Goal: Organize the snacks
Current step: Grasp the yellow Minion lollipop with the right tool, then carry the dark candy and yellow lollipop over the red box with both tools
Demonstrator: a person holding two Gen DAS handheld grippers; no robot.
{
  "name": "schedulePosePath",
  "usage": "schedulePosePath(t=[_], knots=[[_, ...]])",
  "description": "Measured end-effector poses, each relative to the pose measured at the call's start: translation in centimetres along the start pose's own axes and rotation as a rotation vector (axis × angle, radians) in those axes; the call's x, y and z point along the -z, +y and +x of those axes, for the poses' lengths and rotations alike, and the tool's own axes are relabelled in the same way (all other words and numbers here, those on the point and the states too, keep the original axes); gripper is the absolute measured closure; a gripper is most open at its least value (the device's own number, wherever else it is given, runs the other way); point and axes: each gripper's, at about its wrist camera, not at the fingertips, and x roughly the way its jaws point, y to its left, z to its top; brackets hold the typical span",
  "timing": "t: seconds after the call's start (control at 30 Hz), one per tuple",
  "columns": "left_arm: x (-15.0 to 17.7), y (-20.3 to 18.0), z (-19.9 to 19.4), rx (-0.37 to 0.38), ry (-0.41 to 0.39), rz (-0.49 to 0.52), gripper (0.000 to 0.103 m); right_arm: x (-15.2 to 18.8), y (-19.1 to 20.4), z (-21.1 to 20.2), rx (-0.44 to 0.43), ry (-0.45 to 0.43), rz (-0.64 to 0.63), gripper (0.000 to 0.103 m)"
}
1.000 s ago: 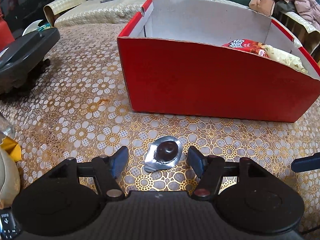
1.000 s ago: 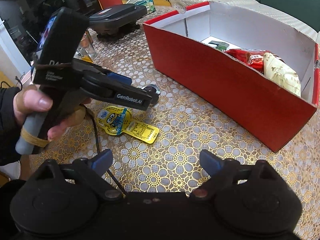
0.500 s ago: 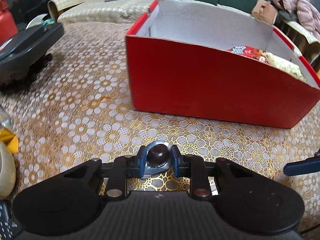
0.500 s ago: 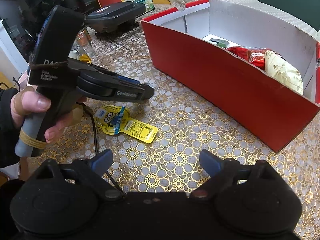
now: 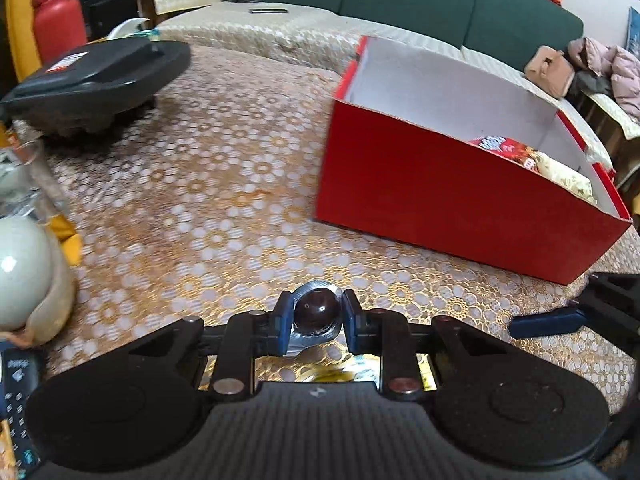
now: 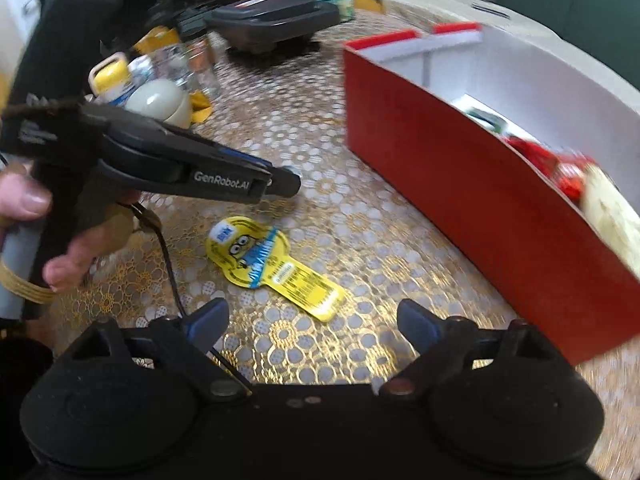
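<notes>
"GenRobot.AI" was read on the left gripper, clamped on a foil-cupped chocolate ball; the right gripper, closing slightly, was held wide over a yellow Minions packet laid diagonally.

The left wrist camera sits just behind the left gripper and looks down and forward, close above the tabletop. The red box fills its right side. The right wrist camera sits behind the right gripper and looks down the same way. Both views share the red box, the tabletop and the black appliance at the far edge.
</notes>
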Motion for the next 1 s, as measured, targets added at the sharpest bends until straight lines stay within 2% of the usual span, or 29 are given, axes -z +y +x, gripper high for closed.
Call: schedulePosePath(t=[0.23,0.43,0.5,0.6,0.73,0.8,1.0], knots=[[1.7,2.5,-2.3,-0.001,-0.009,-0.094,0.079,-2.5,1.7,2.7,-0.055,0.002,-0.123,0.014],[2.9,4.0,-3.3,-0.02,-0.016,-0.152,0.079,-4.1,3.4,4.9,-0.095,0.064,-0.196,0.016],[3.0,4.3,-3.4,-0.011,-0.014,-0.163,0.079,-4.4,3.7,5.5,-0.105,0.093,-0.212,0.024],[3.1,4.4,-3.3,-0.004,-0.013,-0.166,0.079,-4.6,4.3,6.1,-0.079,0.121,-0.236,0.033],[3.2,4.6,-3.2,0.003,-0.009,-0.176,0.079,-4.6,4.6,6.3,-0.06,0.118,-0.244,0.036],[3.3,4.6,-3.2,0.006,-0.006,-0.183,0.079,-4.6,4.7,6.2,-0.05,0.109,-0.244,0.043],[3.4,4.4,-3.4,0.0,-0.004,-0.179,0.079,-4.6,4.7,5.6,-0.036,0.105,-0.214,0.044]])
